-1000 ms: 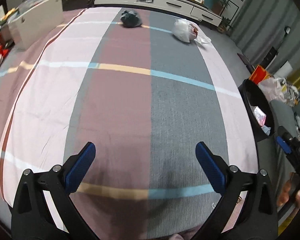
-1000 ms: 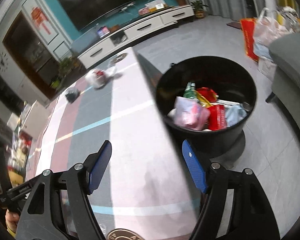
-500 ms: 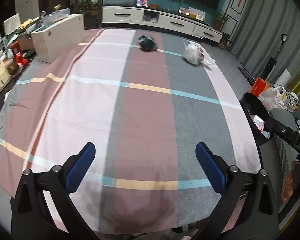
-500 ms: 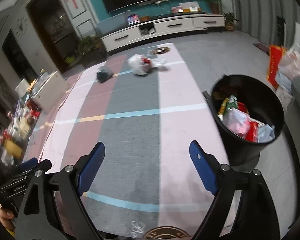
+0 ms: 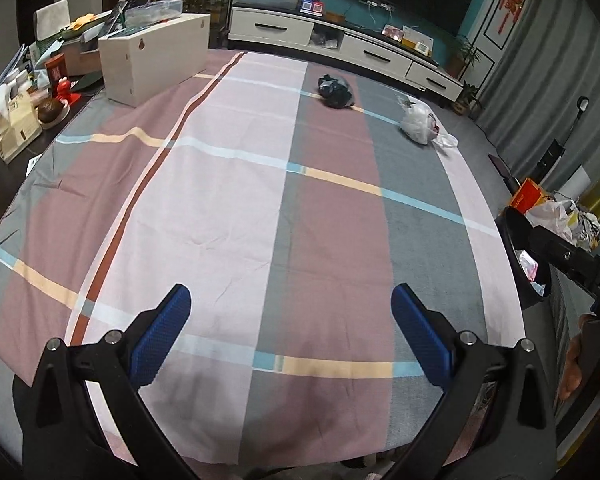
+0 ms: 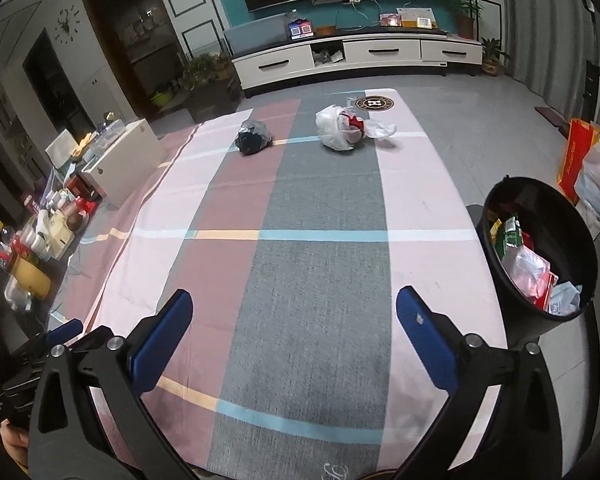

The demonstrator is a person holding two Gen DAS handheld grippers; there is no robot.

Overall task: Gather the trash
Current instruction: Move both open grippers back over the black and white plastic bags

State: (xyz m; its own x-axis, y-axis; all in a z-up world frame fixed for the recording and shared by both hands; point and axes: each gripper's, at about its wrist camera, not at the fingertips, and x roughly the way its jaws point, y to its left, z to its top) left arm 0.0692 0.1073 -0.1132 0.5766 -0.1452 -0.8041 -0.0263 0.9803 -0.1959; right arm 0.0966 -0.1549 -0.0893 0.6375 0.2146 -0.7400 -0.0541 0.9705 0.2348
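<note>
A black trash bag (image 5: 334, 91) (image 6: 253, 137) and a white plastic bag with red contents (image 5: 420, 124) (image 6: 342, 128) lie at the far end of the striped tablecloth (image 5: 260, 208) (image 6: 320, 248). A black bin (image 6: 540, 256) (image 5: 518, 248) holding wrappers stands at the table's right side. My left gripper (image 5: 290, 322) is open and empty over the near edge. My right gripper (image 6: 294, 326) is open and empty over the near edge, left of the bin. Both bags are far from both grippers.
A white wooden box (image 5: 156, 56) (image 6: 122, 164) and cluttered items (image 5: 20, 112) (image 6: 40, 240) sit along the table's left side. A white TV cabinet (image 6: 356, 56) stands beyond the table. Red and plastic bags (image 6: 584, 160) lie on the floor at right.
My right gripper has swung left from over the bin to face down the table. My left gripper has drawn back and risen, showing more of the table. Both stay open.
</note>
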